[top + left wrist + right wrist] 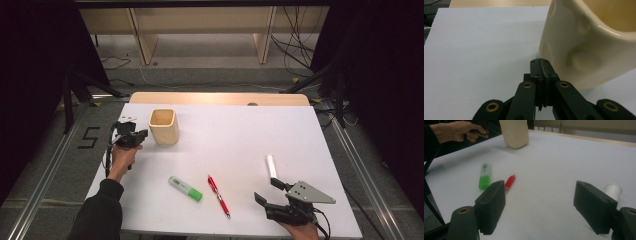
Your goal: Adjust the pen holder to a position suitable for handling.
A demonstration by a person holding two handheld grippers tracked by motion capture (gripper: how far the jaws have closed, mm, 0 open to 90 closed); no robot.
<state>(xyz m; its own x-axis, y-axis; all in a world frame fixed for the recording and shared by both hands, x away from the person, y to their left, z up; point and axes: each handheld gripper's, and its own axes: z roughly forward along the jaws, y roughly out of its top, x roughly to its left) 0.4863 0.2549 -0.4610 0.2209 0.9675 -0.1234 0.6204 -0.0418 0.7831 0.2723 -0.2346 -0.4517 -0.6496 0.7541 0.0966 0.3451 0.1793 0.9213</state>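
A cream cup point(163, 126) stands upright at the table's far left. Just left of it, my left gripper point(144, 133) is held in a hand. In the left gripper view its jaws are pressed together with nothing between them, and my left gripper point(540, 61) points past the cup point(584, 37), whose wall is close on the right. My right gripper point(266, 190) rests near the front right edge. Its jaws stand wide apart over bare table, so my right gripper point(542, 202) is open and empty.
A green highlighter point(185, 188) point(484, 176) and a red pen point(218, 195) point(509, 182) lie at the front middle of the white table point(240, 130). A white cylinder point(271, 165) point(613, 191) lies just beyond the right gripper.
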